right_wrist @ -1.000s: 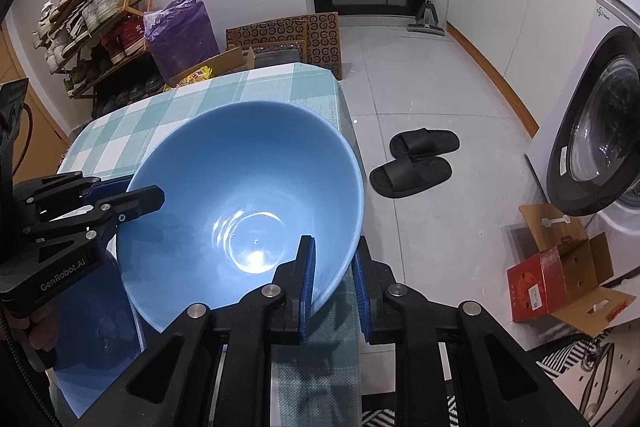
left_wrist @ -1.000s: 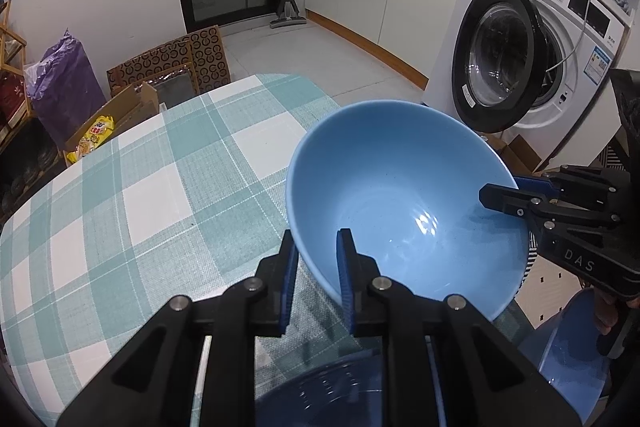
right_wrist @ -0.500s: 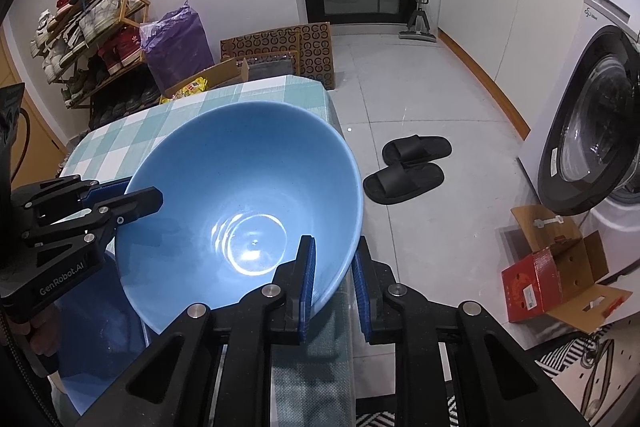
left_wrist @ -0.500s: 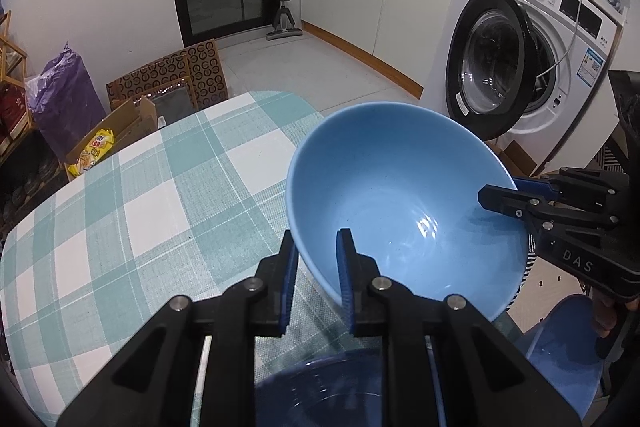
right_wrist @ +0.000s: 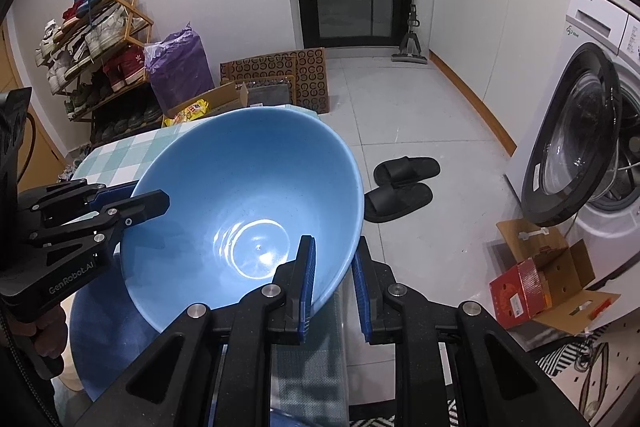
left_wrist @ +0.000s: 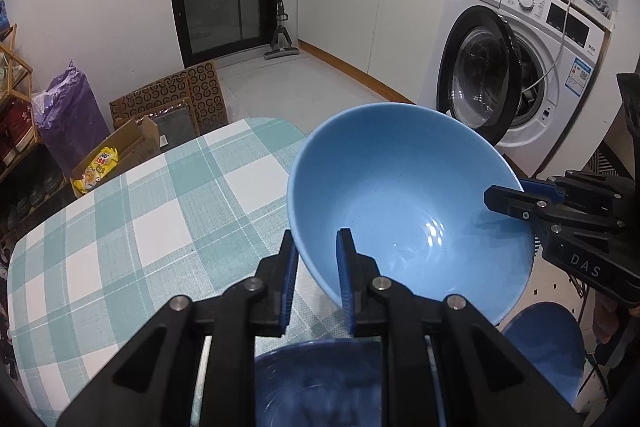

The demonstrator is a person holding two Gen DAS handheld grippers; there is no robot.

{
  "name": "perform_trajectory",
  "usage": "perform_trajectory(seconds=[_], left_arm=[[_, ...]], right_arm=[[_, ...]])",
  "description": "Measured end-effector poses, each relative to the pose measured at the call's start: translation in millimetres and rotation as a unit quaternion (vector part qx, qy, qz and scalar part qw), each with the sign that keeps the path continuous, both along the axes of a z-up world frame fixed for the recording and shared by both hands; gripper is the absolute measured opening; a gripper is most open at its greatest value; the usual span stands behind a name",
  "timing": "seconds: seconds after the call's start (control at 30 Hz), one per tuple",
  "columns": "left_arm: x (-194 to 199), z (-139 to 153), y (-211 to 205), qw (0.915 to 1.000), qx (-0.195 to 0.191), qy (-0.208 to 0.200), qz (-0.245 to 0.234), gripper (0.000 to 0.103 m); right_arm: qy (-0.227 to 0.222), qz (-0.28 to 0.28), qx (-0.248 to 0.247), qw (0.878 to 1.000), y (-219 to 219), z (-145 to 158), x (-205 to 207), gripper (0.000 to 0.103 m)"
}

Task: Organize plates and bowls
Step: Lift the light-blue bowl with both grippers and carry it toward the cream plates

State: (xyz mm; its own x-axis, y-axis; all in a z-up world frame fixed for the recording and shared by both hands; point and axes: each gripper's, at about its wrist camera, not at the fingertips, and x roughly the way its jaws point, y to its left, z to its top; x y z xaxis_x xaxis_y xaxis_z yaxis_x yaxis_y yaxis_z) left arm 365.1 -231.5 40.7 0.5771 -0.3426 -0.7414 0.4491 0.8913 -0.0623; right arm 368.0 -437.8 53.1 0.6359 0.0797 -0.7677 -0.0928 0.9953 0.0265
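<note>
From the left wrist view, the left gripper (left_wrist: 316, 267) has its fingers (left_wrist: 345, 275) pinched tight on the near rim of the light blue bowl (left_wrist: 400, 203), which fills the centre right of the frame, clear of the checked tabletop (left_wrist: 140, 227) at centre left. The right gripper (left_wrist: 504, 201) comes in from the right edge, clamped on the bowl's opposite rim. A darker blue bowl (left_wrist: 316, 383) sits at the bottom centre, partly hidden, and a blue plate (left_wrist: 548, 347) lies at lower right. A washing machine (left_wrist: 520, 83) stands at upper right. From the right wrist view, the right gripper (right_wrist: 334, 279) grips the bowl (right_wrist: 248, 203) rim at centre bottom; the left gripper (right_wrist: 132, 201) holds it from the left edge. Black slippers (right_wrist: 400, 183) lie on the floor, right of centre.
</note>
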Motion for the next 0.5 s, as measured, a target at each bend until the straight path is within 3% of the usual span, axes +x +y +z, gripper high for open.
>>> perform_trajectory(seconds=[0.5], left_arm=[[-36, 37, 2, 0.9994, -0.005, -0.035, -0.005, 0.017]], right_arm=[[-0.040, 0.003, 0.002, 0.999, 2, 51, -47, 0.019]])
